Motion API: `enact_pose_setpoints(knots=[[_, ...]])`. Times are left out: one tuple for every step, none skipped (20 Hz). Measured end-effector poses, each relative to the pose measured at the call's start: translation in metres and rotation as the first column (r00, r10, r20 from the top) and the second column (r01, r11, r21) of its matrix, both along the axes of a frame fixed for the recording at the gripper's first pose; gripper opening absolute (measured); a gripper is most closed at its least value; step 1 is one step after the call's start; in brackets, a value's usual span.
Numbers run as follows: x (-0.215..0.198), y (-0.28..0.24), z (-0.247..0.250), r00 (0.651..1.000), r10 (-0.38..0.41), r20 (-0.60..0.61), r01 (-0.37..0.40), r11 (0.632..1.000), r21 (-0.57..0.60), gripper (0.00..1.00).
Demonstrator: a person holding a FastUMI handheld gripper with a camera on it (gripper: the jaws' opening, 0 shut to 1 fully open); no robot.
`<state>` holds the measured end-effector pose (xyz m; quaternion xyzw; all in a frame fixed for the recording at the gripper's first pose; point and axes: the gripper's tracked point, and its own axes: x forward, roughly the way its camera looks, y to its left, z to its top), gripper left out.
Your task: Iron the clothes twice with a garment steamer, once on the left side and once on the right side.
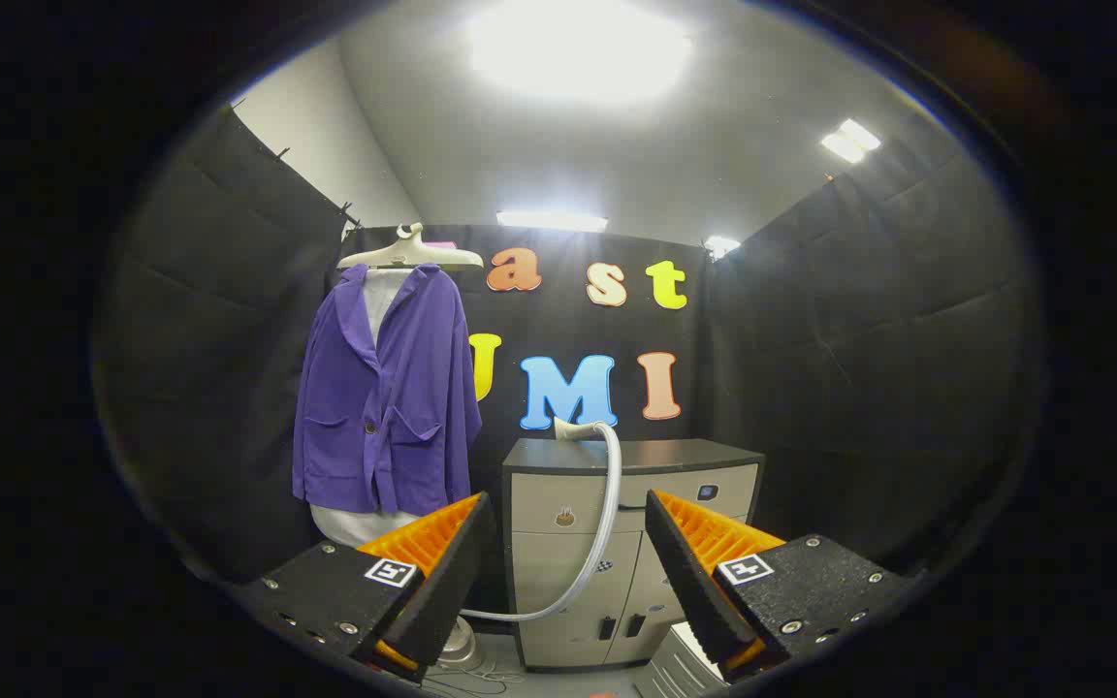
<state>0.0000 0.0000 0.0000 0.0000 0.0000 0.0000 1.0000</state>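
While my tool (568,562) stood wide open, gripping nothing, the purple jacket (386,397) hung on a hanger beyond its left finger, beside the grey cabinet (631,543); steamer head (570,429) lay atop it, hose (605,523) trailing down.

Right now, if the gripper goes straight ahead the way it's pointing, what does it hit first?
Probably the steamer hose, which curves down between the open gripper fingers in front of the cabinet. Depth is hard to judge; the purple jacket hangs off to the side.
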Motion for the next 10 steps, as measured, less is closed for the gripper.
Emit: enact_pose_setpoints(knots=[[-0.0015,0.0006,0.0012,1.000,0.000,0.003,0.000,1.000,-0.003,0.96],[-0.0016,0.0005,0.0001,1.000,-0.001,0.001,0.001,1.000,-0.007,0.96],[-0.0031,0.0009,-0.0010,1.000,0.001,-0.004,-0.001,1.000,-0.008,0.96],[-0.0044,0.0018,-0.0013,1.000,0.001,-0.006,-0.001,1.000,-0.010,0.96],[-0.0053,0.0017,-0.0014,1.000,0.000,-0.007,0.000,1.000,-0.011,0.96],[-0.0058,0.0001,-0.0015,1.000,-0.002,-0.008,0.002,1.000,-0.012,0.96],[-0.0052,-0.0005,-0.0021,1.000,-0.003,-0.007,0.003,1.000,-0.012,0.96],[-0.0053,-0.0007,-0.0015,1.000,-0.004,-0.009,0.003,1.000,-0.012,0.96],[-0.0060,-0.0011,-0.0010,1.000,-0.004,-0.010,0.004,1.000,-0.012,0.96],[-0.0059,-0.0019,-0.0012,1.000,-0.006,-0.011,0.006,1.000,-0.012,0.96]])
